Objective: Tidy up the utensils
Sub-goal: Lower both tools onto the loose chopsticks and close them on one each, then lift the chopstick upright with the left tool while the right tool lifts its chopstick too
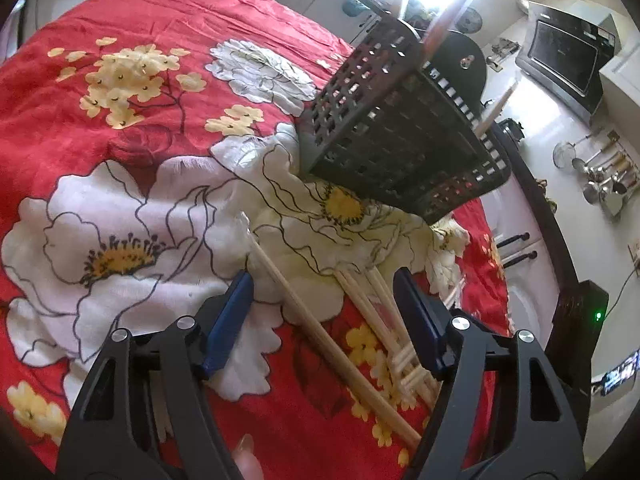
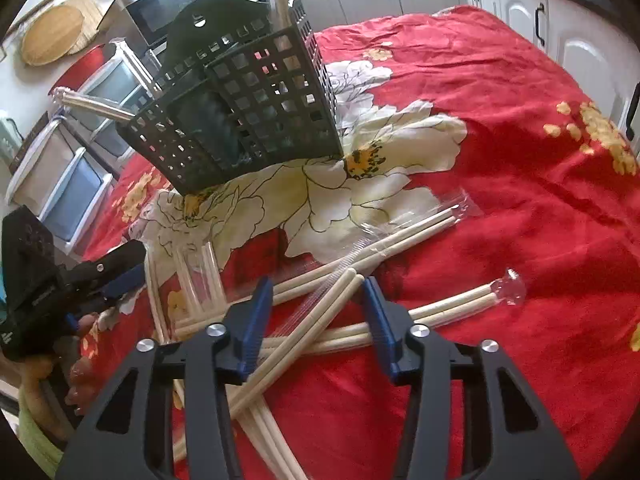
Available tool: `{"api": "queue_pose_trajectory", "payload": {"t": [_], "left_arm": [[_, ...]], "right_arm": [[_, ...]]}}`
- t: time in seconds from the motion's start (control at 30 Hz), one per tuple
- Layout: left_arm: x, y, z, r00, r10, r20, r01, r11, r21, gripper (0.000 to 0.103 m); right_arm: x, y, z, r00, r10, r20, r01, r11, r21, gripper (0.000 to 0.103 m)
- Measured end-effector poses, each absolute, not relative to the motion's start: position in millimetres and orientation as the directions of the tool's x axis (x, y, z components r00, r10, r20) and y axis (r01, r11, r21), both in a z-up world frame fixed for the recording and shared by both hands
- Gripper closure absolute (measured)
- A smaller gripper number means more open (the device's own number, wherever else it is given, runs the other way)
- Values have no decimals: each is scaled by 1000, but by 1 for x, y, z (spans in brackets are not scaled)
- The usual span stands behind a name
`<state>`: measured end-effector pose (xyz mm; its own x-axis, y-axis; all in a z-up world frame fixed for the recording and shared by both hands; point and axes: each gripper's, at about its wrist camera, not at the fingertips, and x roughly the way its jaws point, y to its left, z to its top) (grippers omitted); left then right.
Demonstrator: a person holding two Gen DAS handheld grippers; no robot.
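A black perforated utensil basket (image 1: pixel 404 128) stands on the red flowered cloth (image 1: pixel 168 16), with some sticks upright in it. It also shows in the right wrist view (image 2: pixel 248 108). Wrapped pairs of pale wooden chopsticks (image 1: pixel 320 332) lie crossed on the cloth in front of it. My left gripper (image 1: pixel 324 292) is open, its jaws on either side of the chopsticks, low over the cloth. My right gripper (image 2: pixel 318 288) is open, its jaws around the upper end of one chopstick pair (image 2: pixel 304 332). The left gripper (image 2: pixel 120 268) shows at the left of the right wrist view.
More wrapped chopsticks (image 2: pixel 452 304) lie to the right on the cloth. A metal handle (image 2: pixel 92 104) sticks out of the basket's left side. Kitchen cabinets (image 2: pixel 520 12), a microwave (image 1: pixel 564 56) and hanging utensils (image 1: pixel 600 176) surround the table.
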<state>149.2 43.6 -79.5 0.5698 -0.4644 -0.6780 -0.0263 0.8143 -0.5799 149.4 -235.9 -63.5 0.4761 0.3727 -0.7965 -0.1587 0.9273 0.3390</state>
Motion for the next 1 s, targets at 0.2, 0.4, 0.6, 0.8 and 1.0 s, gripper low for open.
{"api": "queue_pose_trajectory", "payload": {"t": [0.2, 0.4, 0.6, 0.8, 1.0], "left_arm": [[157, 48, -82, 579, -452, -678, -41, 815, -578, 52], [160, 52, -85, 592, -419, -688, -53, 832, -553, 65], [162, 58, -87, 598, -385, -704, -80, 844, -530, 85], [163, 66, -89, 588, -394, -706, -93, 835, -543, 93], [160, 76, -85, 596, -431, -677, -92, 801, -592, 96]], "right_arm": [[153, -240, -67, 467, 394, -792, -137, 917, 375, 74], [153, -242, -66, 469, 413, -781, -134, 907, 399, 87], [150, -243, -62, 477, 421, -772, -135, 902, 409, 89], [146, -247, -55, 496, 418, -761, -132, 903, 409, 90], [143, -250, -50, 508, 422, -750, -137, 900, 414, 90]]}}
